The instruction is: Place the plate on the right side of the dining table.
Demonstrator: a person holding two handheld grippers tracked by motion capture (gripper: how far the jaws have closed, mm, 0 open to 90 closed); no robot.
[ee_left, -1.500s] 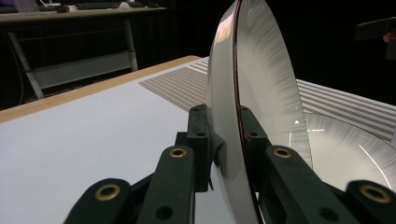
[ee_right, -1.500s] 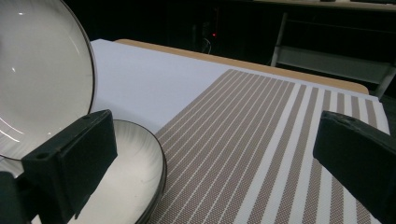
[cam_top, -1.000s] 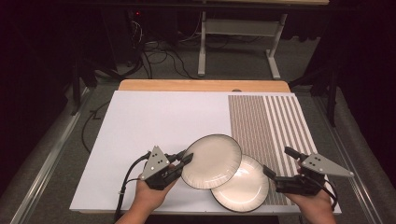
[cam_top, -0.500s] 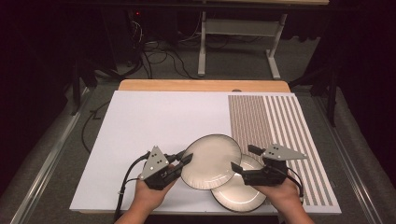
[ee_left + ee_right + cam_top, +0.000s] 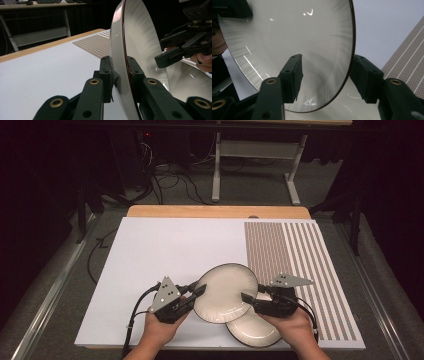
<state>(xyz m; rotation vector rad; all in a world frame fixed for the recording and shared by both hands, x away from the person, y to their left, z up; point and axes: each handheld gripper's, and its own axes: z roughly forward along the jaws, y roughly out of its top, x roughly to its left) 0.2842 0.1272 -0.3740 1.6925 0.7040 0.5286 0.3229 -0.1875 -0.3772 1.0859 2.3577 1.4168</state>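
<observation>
Right hand-held gripper [image 5: 250, 301] nearer, glossy round plate [image 5: 225, 292]

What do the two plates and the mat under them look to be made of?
Upper plate: likely glazed ceramic, possibly melamine; glossy cream face with sharp highlights, dark rim line, brushed grey streaks. Lower plate: same look, so probably the same. Mat: matte white sheet, paper or thin plastic, with no glare and printed brown stripes at one side.

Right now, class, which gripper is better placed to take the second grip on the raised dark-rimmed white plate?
Right. The right gripper has its open jaws straddling the raised dark-rimmed white plate at the rim. The left gripper is already clamped on its opposite edge.
</observation>
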